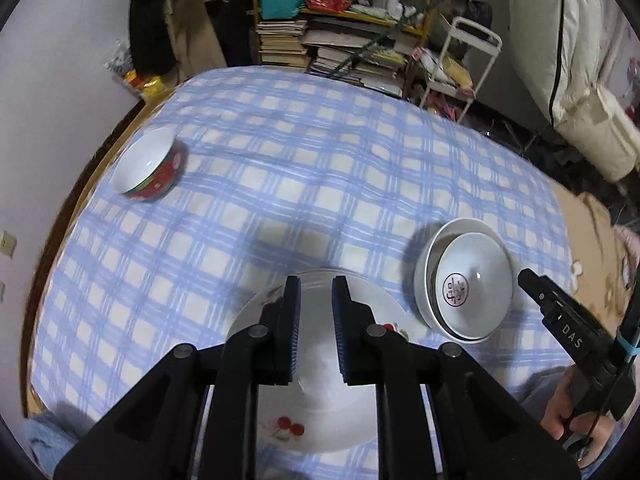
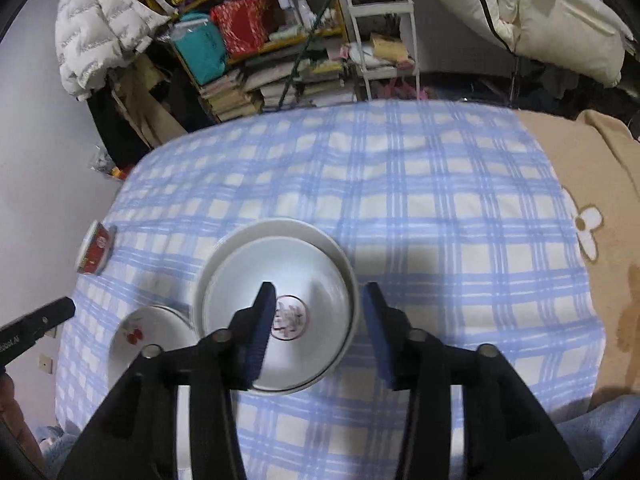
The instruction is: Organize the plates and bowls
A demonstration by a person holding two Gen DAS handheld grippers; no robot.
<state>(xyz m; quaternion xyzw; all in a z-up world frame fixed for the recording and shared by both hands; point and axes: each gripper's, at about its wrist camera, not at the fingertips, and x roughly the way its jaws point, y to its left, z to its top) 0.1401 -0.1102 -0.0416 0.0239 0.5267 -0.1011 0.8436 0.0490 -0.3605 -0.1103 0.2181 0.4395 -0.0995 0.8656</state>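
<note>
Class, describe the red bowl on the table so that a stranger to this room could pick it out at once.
Start at the table with the blue checked cloth. The red bowl stands alone near its far left edge, well apart from the cherry plate and the nested white bowls. It alone is red outside; every other dish is white.

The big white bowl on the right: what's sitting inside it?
Nested in the big white bowl is a smaller white dish with a dark-lined rim and a round emblem at its centre. It covers the bowl's floor, so anything beneath is hidden.
</note>
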